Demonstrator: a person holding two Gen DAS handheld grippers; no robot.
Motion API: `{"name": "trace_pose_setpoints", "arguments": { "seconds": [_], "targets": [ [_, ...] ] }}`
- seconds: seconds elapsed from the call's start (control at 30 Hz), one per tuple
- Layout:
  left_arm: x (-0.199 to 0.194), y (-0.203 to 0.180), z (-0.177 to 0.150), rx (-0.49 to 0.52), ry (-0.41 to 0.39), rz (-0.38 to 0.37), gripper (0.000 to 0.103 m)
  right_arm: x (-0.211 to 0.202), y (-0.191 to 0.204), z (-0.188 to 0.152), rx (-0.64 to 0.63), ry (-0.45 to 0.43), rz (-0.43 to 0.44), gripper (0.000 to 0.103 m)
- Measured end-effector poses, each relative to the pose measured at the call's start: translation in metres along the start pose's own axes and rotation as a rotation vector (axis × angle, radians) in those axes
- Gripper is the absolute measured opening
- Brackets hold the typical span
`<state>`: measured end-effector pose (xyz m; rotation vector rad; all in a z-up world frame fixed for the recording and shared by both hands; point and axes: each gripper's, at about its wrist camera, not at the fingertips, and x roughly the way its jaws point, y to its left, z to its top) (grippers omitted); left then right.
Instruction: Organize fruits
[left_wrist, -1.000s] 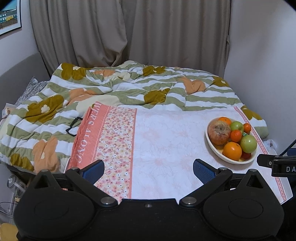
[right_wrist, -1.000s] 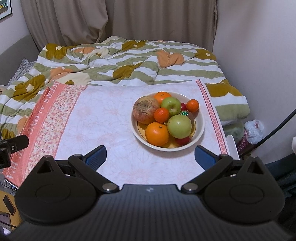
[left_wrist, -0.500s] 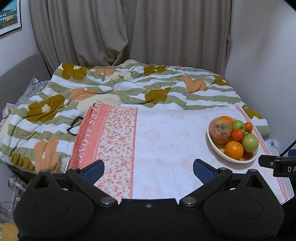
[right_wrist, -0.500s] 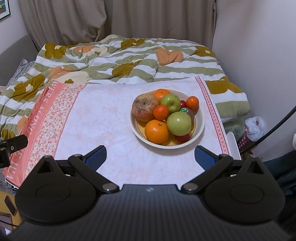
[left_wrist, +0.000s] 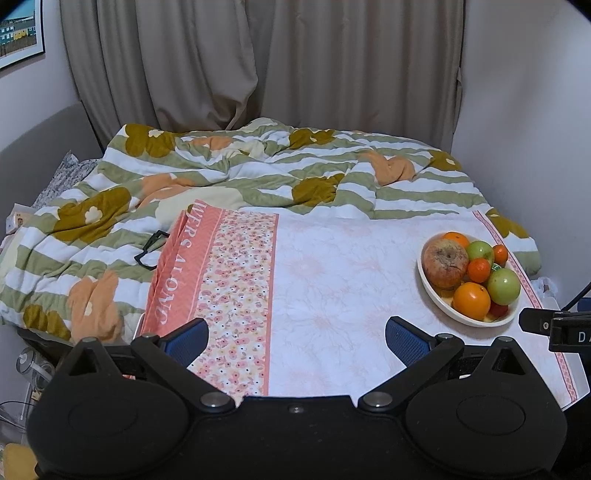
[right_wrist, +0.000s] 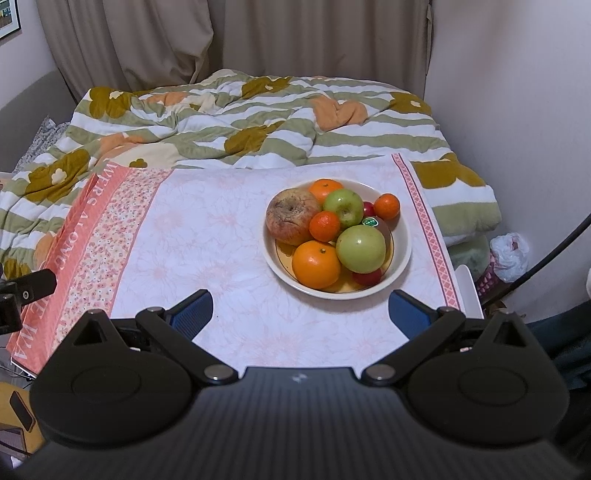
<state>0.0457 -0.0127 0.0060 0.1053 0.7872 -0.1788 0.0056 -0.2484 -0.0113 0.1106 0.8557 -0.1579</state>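
A cream bowl (right_wrist: 400, 254) stands on the pink floral cloth (right_wrist: 207, 229), holding a wrinkled brown apple (right_wrist: 291, 216), two green apples (right_wrist: 360, 248), several oranges (right_wrist: 316, 264) and small red fruits. In the left wrist view the bowl (left_wrist: 428, 284) sits at the far right. My right gripper (right_wrist: 301, 314) is open and empty, just short of the bowl's near rim. My left gripper (left_wrist: 295, 338) is open and empty over the cloth's near edge, left of the bowl.
A striped flowered duvet (left_wrist: 258, 177) covers the bed behind the cloth. Black glasses (left_wrist: 149, 249) lie on the duvet at the cloth's left edge. Curtains hang at the back, a wall (right_wrist: 517, 110) stands at the right. A white plastic bag (right_wrist: 511, 254) lies on the floor.
Both grippers have drifted slightly; the bowl sits a little lower and nearer in the right wrist view. Both stay open and empty.
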Motion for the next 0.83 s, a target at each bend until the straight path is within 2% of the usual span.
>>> {"name": "trace_pose_setpoints", "arguments": {
  "seconds": [0.47, 0.67, 0.83],
  "targets": [
    [0.0026, 0.0029, 0.001, -0.002, 0.002, 0.004, 0.103, 0.0008, 0.0009, 0.0015, 0.001, 0.001, 0.0, 0.103],
    [0.0045, 0.002, 0.0021, -0.012, 0.005, -0.016, 0.103, 0.001, 0.0011, 0.0017, 0.001, 0.003, 0.001, 0.103],
    [0.0065, -0.0033, 0.0001, 0.008, -0.003, 0.013, 0.103, 0.0051, 0.0027, 0.0017, 0.003, 0.009, 0.001, 0.103]
  ]
}}
